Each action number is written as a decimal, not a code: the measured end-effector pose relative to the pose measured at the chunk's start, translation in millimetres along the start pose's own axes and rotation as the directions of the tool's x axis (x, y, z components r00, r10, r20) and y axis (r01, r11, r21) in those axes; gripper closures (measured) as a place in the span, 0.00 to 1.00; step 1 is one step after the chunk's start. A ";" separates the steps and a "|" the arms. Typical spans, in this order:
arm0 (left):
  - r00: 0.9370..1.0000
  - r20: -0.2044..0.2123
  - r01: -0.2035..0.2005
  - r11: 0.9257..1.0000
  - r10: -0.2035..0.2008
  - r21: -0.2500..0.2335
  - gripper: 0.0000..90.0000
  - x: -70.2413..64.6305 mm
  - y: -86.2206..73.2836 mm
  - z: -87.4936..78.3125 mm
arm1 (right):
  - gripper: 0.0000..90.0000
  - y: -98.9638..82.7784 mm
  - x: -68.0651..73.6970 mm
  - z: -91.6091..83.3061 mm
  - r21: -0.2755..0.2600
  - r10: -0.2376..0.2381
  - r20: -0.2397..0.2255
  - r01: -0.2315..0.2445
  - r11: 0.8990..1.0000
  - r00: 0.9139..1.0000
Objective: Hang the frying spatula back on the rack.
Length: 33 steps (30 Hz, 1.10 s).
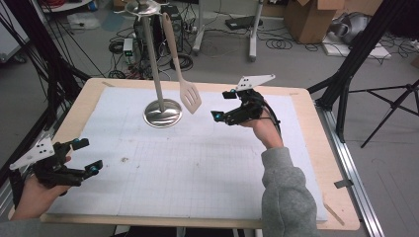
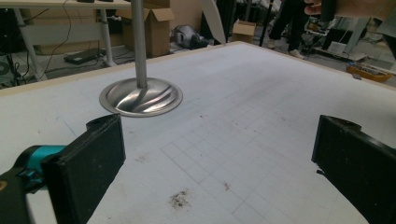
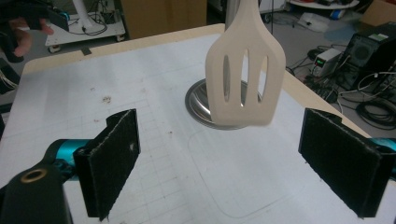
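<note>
A beige slotted spatula hangs by its handle from the top of a metal stand at the table's back middle. Its slotted blade hangs just above the stand's round base. My right gripper is open, a short way right of the blade, with nothing between its jaws. In the right gripper view the blade hangs ahead of the gap between the jaws. My left gripper is open near the front left corner, nothing in it. The stand's pole and base lie ahead in the left gripper view.
A white gridded mat covers the wooden table. A small dark smudge marks the mat near my left gripper. Cables, cardboard boxes and tripod legs crowd the floor beyond the table.
</note>
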<state>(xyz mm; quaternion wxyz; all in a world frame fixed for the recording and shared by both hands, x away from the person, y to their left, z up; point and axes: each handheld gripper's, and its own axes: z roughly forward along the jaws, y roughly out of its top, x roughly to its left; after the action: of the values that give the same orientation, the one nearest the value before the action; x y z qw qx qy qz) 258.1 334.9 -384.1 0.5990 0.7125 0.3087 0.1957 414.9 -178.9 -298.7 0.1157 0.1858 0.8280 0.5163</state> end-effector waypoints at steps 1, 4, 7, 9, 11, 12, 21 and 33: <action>1.000 0.000 -0.001 1.000 0.001 0.000 0.03 -0.1 0.0 0.4 | 0.13 -1.9 0.7 -1.4 -0.007 -0.001 0.000 0.001 1.000 1.000; 1.000 0.003 -0.003 1.000 0.003 0.004 0.04 -0.4 -0.1 1.1 | 0.13 -6.7 2.5 -4.7 -0.022 -0.005 0.000 0.005 1.000 1.000; 1.000 0.003 -0.002 1.000 0.002 0.007 0.04 -0.1 -0.6 1.5 | 0.13 -11.1 4.5 -8.5 -0.032 -0.004 0.001 0.004 0.999 1.000; 1.000 0.005 -0.002 1.000 0.002 0.009 0.04 0.0 -0.8 1.6 | 0.13 -14.3 5.8 -10.9 -0.036 0.000 0.002 0.000 0.999 1.000; 1.000 0.003 -0.001 1.000 0.001 0.009 0.04 -0.1 -0.7 1.5 | 0.13 -17.9 6.6 -13.7 -0.048 0.004 0.005 -0.004 0.999 1.000; 1.000 0.004 0.000 1.000 0.000 0.007 0.04 -0.1 -0.5 1.1 | 0.13 -19.9 7.5 -15.3 -0.052 0.011 0.006 -0.011 0.999 1.000; 1.000 -0.004 -0.003 1.000 0.003 0.007 0.04 0.5 -1.0 0.5 | 0.13 -38.3 8.6 -29.5 -0.077 0.050 0.039 -0.046 0.996 0.998; 1.000 -0.010 -0.007 1.000 0.007 -0.001 0.04 4.0 -1.9 0.5 | 0.13 -63.1 9.0 -48.4 -0.112 0.093 0.088 -0.083 0.990 0.992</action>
<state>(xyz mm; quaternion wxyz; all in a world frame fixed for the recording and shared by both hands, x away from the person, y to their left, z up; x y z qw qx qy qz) 260.9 337.4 -386.4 0.5971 0.7123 0.3091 0.2016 376.4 -239.5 -334.0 0.1412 0.2395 0.7837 0.5555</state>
